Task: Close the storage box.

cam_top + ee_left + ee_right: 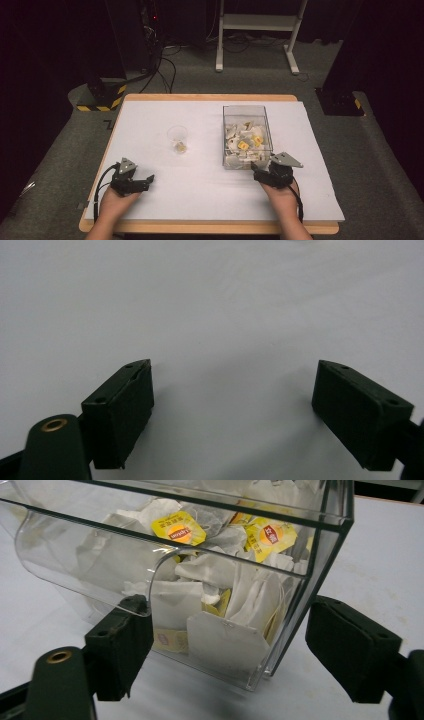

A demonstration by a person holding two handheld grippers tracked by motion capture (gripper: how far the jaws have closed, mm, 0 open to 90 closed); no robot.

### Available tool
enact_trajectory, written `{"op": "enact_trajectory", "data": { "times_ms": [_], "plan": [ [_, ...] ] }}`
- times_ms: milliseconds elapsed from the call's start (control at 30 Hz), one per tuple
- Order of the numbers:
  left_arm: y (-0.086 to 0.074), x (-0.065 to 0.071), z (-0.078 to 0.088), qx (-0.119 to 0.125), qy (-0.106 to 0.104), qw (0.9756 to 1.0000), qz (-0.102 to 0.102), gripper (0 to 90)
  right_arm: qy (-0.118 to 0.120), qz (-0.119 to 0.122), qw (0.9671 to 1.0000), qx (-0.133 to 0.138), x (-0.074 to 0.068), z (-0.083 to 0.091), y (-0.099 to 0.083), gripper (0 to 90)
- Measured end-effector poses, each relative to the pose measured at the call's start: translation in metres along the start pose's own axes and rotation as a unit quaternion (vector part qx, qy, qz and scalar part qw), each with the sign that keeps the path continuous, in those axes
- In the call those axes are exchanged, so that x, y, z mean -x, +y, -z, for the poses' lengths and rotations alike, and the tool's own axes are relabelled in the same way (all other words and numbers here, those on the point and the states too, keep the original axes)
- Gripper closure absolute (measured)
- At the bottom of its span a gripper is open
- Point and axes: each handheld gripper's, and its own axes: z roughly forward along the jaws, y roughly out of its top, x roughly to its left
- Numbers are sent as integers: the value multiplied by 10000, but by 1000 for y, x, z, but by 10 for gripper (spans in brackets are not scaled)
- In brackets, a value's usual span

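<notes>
White tabletop (200, 195) sitting in dark room. L gripper (145, 181) resting near front-left, jaws wide apart, empty. R gripper (257, 170) jaws spread, facing clear bin (246, 111) w/ tea bags (225, 595). Small cup (177, 137) standing mid-table.

1. The clear box (320, 540), just ahead of the black right gripper (227, 650), holds white tea bags (225, 640) with yellow tags bearing a red-orange mark (178, 528).
2. The black left gripper (232, 407) hangs over the white table cover (225, 305).
3. Ahead of it stands a clear cup (177, 136) with something yellowish inside.
</notes>
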Motion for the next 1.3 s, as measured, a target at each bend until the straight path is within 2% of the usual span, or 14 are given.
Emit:
{"op": "enact_trajectory", "data": {
  "times_ms": [100,233,633,767,967,1300],
  "plan": [
    [0,0,0,-14,-4,10000,-14,173,-178,-26,9998,-34,2,-6,3,139],
    [0,0,0,-16,-19,10000,-8,173,-278,-71,9996,-77,5,-14,6,117],
    [0,-1,0,-20,-23,10000,-8,172,-401,-215,9989,-120,11,-31,16,94],
    [0,-1,0,-19,-23,10000,-7,172,-353,-166,9991,-178,9,-35,16,93],
    [0,-1,0,-18,-22,10000,-10,172,-284,-178,9992,-214,10,-31,13,128],
    [0,0,0,-14,-17,10000,-11,172,-249,-203,9993,-194,21,-7,-1,128]
  ]
}}
